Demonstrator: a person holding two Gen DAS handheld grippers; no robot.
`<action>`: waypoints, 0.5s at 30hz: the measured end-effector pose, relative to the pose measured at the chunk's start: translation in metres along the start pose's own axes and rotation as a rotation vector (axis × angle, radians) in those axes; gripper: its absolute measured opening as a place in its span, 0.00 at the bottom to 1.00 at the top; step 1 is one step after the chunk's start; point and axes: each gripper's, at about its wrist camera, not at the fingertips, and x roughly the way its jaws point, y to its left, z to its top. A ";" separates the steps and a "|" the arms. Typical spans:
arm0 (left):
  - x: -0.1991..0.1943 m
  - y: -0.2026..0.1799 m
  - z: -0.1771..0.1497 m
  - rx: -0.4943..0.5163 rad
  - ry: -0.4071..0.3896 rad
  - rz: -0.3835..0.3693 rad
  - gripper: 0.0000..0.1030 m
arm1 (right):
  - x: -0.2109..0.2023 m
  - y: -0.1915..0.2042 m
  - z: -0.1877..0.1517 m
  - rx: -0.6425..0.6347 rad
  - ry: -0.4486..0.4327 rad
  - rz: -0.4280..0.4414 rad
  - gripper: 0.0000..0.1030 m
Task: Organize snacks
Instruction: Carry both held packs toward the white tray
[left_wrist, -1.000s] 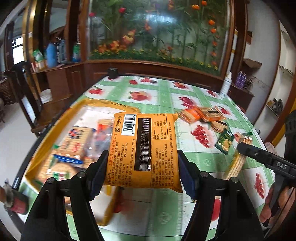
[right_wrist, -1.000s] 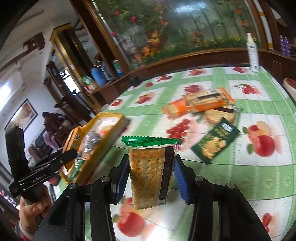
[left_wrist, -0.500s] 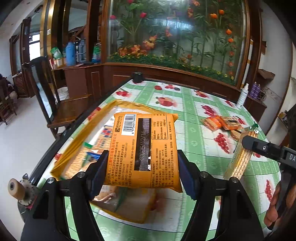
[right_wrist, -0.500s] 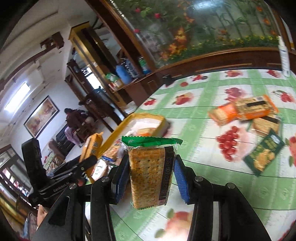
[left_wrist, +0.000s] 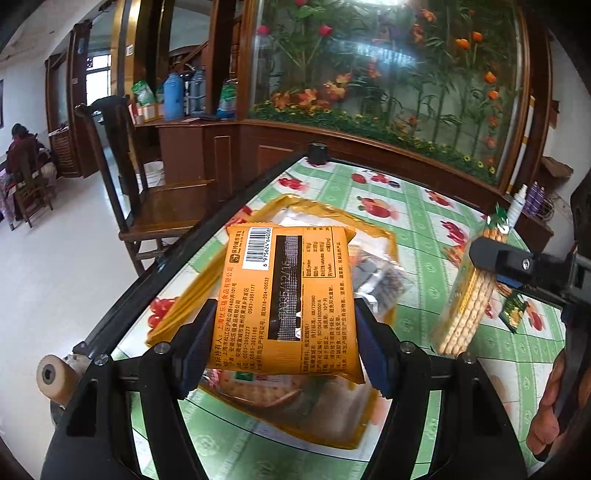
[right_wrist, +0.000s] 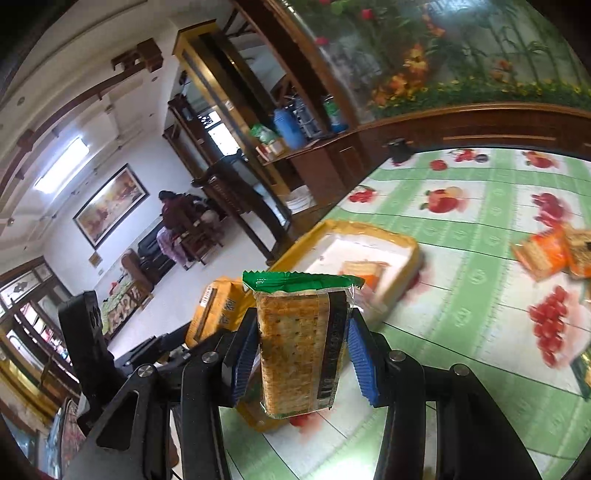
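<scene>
Roughly midway: left claw (left_wrist: 282, 314) clamps orange packet (left_wrist: 286, 295) above the part-filled yellow tray (left_wrist: 384, 236), right claw (right_wrist: 301, 350) clamps green-topped cracker pack (right_wrist: 301, 343) beside it, loose snacks (right_wrist: 550, 251) lie beyond on table (right_wrist: 461, 295).

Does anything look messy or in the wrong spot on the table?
Yes. Orange cracker packs lie scattered on the tablecloth, outside the yellow tray where other snacks sit. Nothing looks spilled or torn.
</scene>
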 end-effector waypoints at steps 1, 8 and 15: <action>0.002 0.003 0.000 -0.005 0.001 0.005 0.68 | 0.004 0.000 0.001 0.003 0.002 0.009 0.46; 0.016 0.015 0.001 -0.025 0.021 0.028 0.68 | 0.036 0.007 0.017 0.012 0.009 0.029 0.46; 0.033 0.023 0.007 -0.027 0.040 0.043 0.68 | 0.056 0.002 0.029 0.019 0.004 0.019 0.46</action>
